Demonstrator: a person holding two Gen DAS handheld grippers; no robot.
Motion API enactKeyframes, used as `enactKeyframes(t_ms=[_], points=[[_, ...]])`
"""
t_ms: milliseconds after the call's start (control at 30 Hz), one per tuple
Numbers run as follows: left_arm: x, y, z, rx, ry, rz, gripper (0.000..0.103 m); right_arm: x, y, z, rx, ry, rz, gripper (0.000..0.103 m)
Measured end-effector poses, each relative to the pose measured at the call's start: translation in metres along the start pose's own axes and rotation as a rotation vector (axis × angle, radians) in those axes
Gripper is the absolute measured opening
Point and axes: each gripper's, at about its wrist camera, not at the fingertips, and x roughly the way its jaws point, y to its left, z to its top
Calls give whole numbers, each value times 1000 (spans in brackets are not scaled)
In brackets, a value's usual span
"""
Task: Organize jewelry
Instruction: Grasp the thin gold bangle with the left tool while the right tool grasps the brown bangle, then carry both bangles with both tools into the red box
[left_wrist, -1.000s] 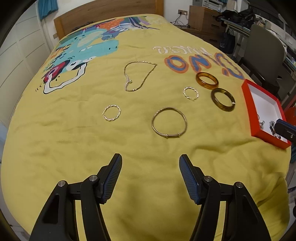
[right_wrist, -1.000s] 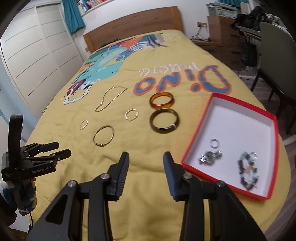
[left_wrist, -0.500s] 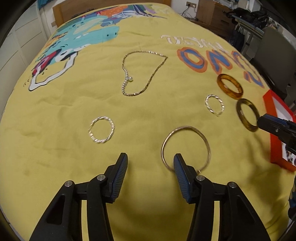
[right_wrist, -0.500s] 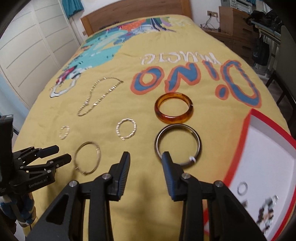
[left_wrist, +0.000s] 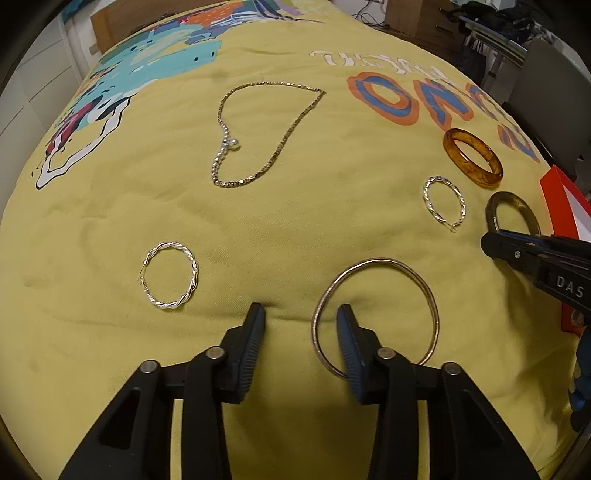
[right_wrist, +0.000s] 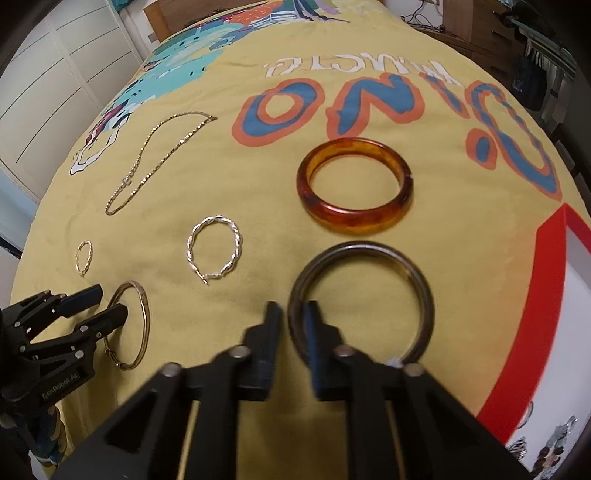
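Jewelry lies on a yellow bedspread. My left gripper (left_wrist: 300, 314) is open and straddles the left rim of a thin gold bangle (left_wrist: 432, 295), one finger inside the ring, one outside. My right gripper (right_wrist: 292, 310) is nearly closed around the left rim of a dark bangle (right_wrist: 417, 269), with a small gap still showing. An amber bangle (right_wrist: 354, 218) lies just beyond it. Two twisted silver hoops (left_wrist: 192, 273) (left_wrist: 461, 201) and a gold chain necklace (left_wrist: 288, 129) lie farther out.
A red box (right_wrist: 517, 332) with white lining sits at the right and holds several small pieces. The bed's wooden headboard (right_wrist: 166, 14) is at the far end. A chair and desk (left_wrist: 546, 74) stand beyond the bed's right side.
Both grippers moved forward and down to the bedspread. The left came astride the gold bangle's rim. The right narrowed around the dark bangle's rim.
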Motion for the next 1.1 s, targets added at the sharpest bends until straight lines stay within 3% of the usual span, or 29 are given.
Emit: enactKeyframes(t_ms=[33,133,167,800,1100], points=[[0,0,0,0,-1,-1,33,0,0,-1,8,-2,3,8],[-5,-2,-2,6,3,-30,6,-5,2,-7,21,-18,9,8],[-7,-3,-3,7,-1,-26,5,-7,3,-10,25,-24,11,8],[-96,-9,-31,24,-113,7,3,-97,35,-77,66,-168,155,7],[-135,-25,-45,50,-161,17,3,-136,41,-106,57,-211,178,7]])
